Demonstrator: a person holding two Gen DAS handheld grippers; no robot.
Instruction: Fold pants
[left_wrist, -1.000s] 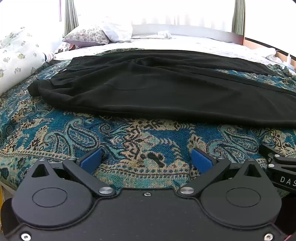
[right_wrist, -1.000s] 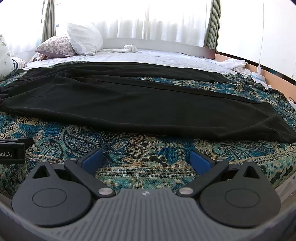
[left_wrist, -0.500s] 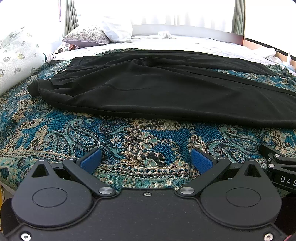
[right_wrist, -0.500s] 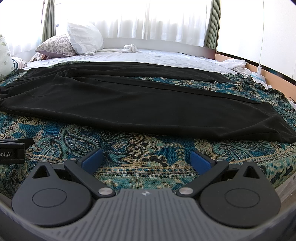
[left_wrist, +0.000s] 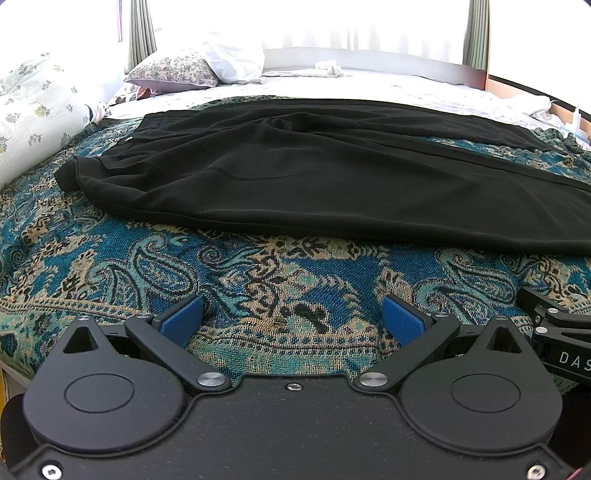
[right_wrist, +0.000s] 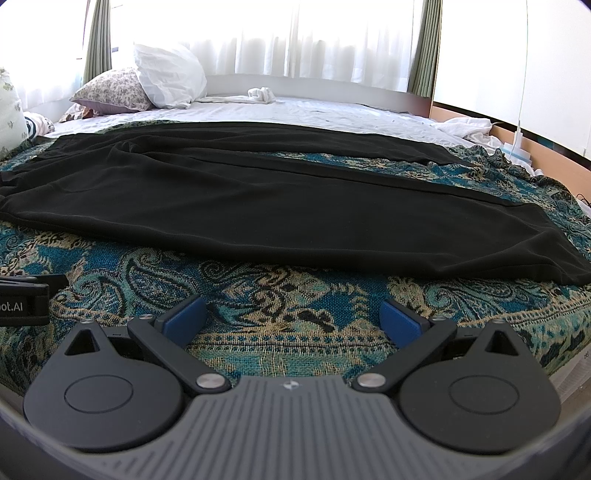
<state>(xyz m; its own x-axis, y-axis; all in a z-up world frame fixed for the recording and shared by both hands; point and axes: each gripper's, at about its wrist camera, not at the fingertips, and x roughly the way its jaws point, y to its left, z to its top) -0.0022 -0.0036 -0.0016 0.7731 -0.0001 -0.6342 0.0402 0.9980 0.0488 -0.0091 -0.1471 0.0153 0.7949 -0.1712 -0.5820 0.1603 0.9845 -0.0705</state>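
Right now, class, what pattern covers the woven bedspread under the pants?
Blue-teal paisley woven bedspread, clearest in the right wrist view.

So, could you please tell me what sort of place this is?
Most likely a home bedroom: black pants lie spread on a paisley bedspread over a bed, with pillows at its far end and sheer curtains behind.

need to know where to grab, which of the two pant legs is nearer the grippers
The front pant leg, whose long edge lies just beyond both open grippers. The other leg lies behind it, toward the white sheet.
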